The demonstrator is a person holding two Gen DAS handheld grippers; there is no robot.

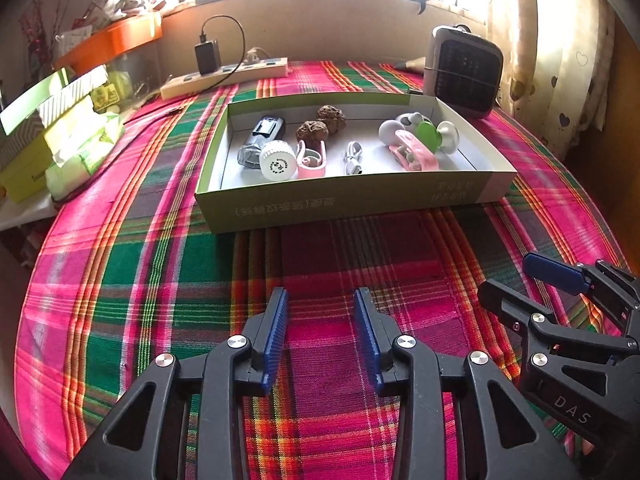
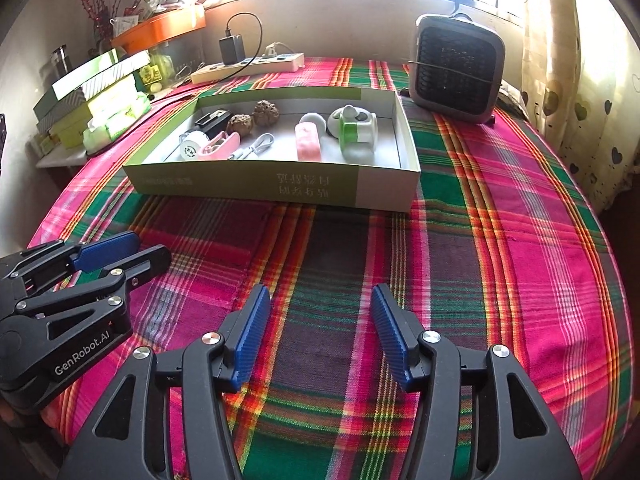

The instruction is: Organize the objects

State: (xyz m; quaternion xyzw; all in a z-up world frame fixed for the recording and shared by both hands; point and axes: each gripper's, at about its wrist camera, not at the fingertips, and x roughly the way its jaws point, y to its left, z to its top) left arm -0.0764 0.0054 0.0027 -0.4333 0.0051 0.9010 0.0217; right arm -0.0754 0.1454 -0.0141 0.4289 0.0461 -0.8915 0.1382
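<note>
bright window light falls over the plaid tablecloth (image 1: 132,280). at its far side sits the green cardboard box (image 1: 344,208), holding two walnuts (image 1: 322,122), a white bottle cap (image 1: 278,164), pink clips (image 1: 414,152) and a cable (image 1: 353,158). my left tongs (image 1: 321,332) and right tongs (image 2: 320,328) hover near me, both parted, gripping nothing.

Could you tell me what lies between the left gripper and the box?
Only bare plaid cloth between the left gripper and the box, seen in the left wrist view.
</note>
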